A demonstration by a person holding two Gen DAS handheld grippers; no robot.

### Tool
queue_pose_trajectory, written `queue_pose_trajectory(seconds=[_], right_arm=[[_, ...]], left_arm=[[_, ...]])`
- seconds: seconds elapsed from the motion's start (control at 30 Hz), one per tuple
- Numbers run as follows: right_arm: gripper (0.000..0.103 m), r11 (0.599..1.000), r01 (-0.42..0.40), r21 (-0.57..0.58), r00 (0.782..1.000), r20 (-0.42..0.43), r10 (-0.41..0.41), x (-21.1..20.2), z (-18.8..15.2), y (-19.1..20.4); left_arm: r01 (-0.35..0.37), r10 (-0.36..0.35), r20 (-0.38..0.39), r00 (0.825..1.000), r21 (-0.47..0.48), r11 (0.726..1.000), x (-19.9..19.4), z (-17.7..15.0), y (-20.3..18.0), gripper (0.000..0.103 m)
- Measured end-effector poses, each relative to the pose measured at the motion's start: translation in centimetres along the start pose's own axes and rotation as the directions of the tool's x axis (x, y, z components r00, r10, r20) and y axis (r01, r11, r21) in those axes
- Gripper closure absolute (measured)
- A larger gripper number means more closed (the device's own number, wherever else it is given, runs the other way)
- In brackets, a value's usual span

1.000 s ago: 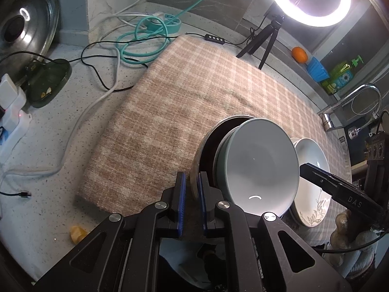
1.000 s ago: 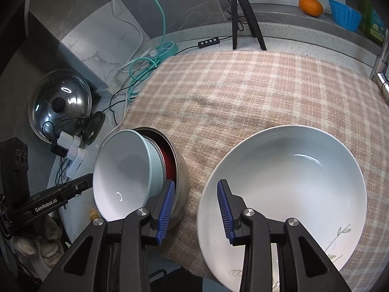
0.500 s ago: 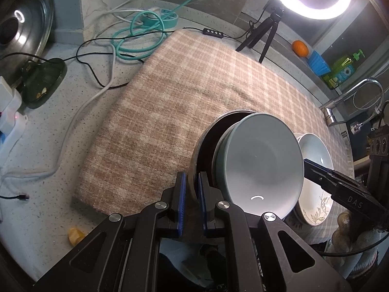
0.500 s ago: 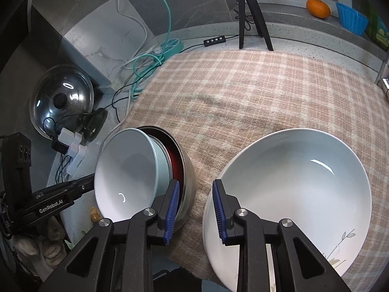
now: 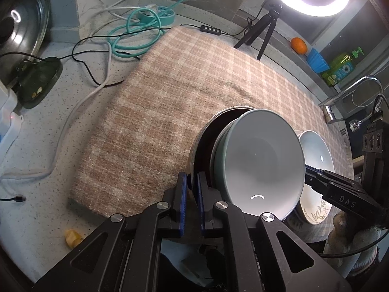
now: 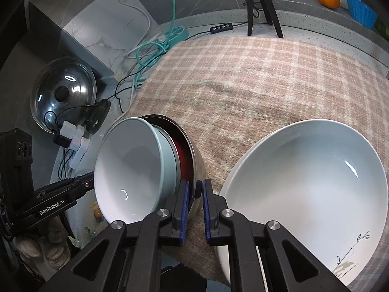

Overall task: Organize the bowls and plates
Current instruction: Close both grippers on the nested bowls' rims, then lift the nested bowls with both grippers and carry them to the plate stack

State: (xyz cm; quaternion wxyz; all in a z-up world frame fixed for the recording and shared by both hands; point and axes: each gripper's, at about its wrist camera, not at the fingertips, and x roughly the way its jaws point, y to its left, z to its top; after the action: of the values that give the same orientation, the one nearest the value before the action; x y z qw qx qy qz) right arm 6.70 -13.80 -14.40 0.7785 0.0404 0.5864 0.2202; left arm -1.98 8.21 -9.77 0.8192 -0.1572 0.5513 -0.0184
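Steel bowl (image 6: 199, 168), with red bowl (image 6: 184, 155) and tilted pale green bowl (image 6: 126, 165) nested inside: sits at plaid cloth's (image 6: 243, 85) near edge, between both claws. Left gripper (image 5: 192, 189) clamps one rim; right gripper (image 6: 194, 202), jaws just closing, pinches opposite rim, white plate (image 6: 304, 194) just beside.

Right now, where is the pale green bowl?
The pale green bowl leans tilted inside the steel pot at the plaid cloth's near edge, left of the white plate in the right wrist view.

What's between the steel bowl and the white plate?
Right wrist view: the right tool's finger, gripping the steel bowl rim, over plaid cloth.
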Motion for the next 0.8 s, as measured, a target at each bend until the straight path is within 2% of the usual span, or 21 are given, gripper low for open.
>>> queue_pose_trajectory(seconds=[0.47,0.6,0.73,0.8], right_arm=[[0.093,0.998,0.048,-0.039,0.999,0.001,-0.048,0.06,0.05,0.66],[0.093,0.998,0.048,-0.039,0.999,0.002,-0.048,0.07,-0.04,0.6],[0.093,0.999,0.035,-0.022,0.999,0.001,-0.035,0.02,-0.09,0.38],[0.093,0.999,0.035,-0.024,0.999,0.002,-0.035,-0.02,-0.13,0.4]], left_arm=[[-0.02,0.02,-0.011,1.0,0.029,0.999,0.28,0.04,-0.27,0.096],[-0.025,0.027,-0.018,0.999,0.064,0.998,0.29,0.04,-0.58,0.096],[0.001,0.001,-0.055,0.998,0.024,1.0,0.8,0.42,0.1,0.092],[0.005,-0.004,-0.043,0.999,0.03,1.0,0.68,0.24,0.02,0.095]])
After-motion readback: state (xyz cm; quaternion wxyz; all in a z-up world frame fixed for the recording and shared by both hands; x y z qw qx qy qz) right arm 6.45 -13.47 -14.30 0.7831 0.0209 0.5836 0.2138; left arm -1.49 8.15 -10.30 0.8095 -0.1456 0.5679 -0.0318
